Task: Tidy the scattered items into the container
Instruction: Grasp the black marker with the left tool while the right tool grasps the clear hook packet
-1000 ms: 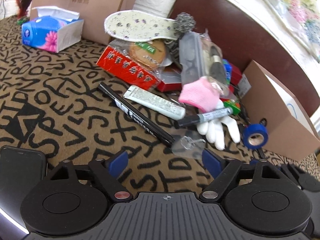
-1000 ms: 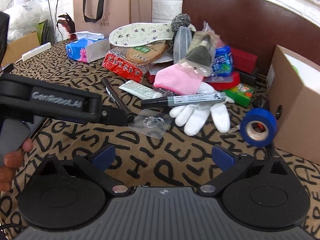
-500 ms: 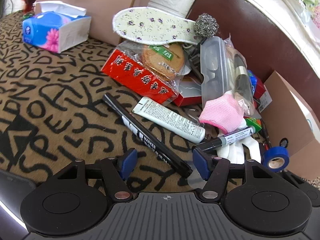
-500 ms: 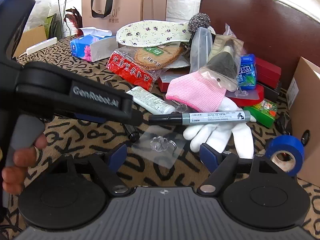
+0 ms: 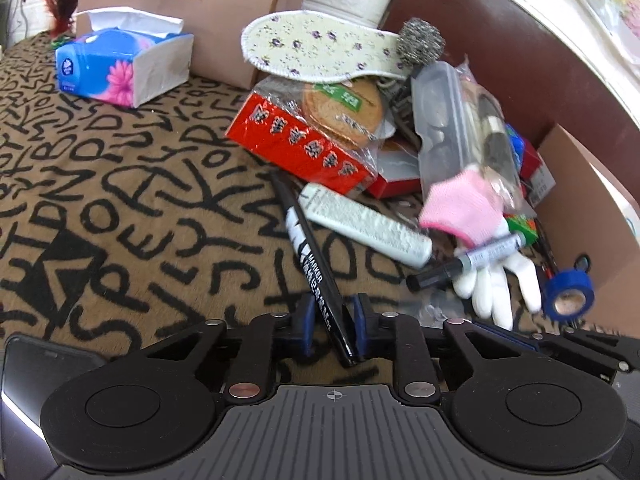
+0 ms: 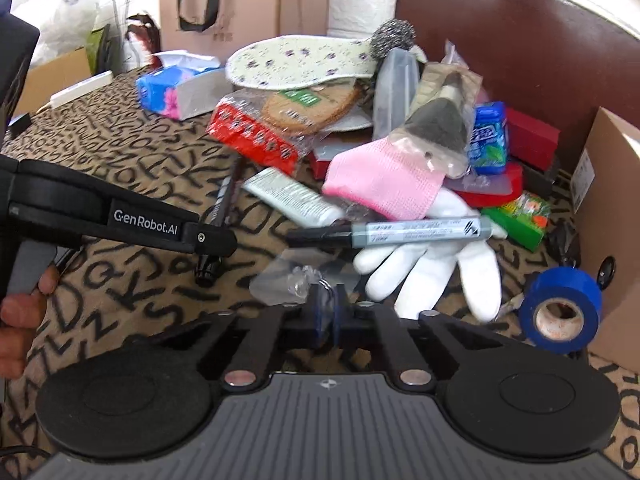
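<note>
On the patterned cloth, both tools have just been closing: the left gripper (image 5: 331, 326) now clamps the near end of the black marker (image 5: 310, 258), and the right gripper (image 6: 329, 312) pinches the edge of the clear plastic packet (image 6: 304, 276). Both items still lie beside the pile, well apart from the cardboard box (image 6: 612, 208) at the right, so lifting probably comes next.

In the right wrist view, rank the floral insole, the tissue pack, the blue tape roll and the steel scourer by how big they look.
1. floral insole, clearly the largest.
2. tissue pack.
3. blue tape roll; it sits much nearer the camera, so its rank against the tissue pack is unsure.
4. steel scourer, the smallest, though it also lies farthest back.
</note>
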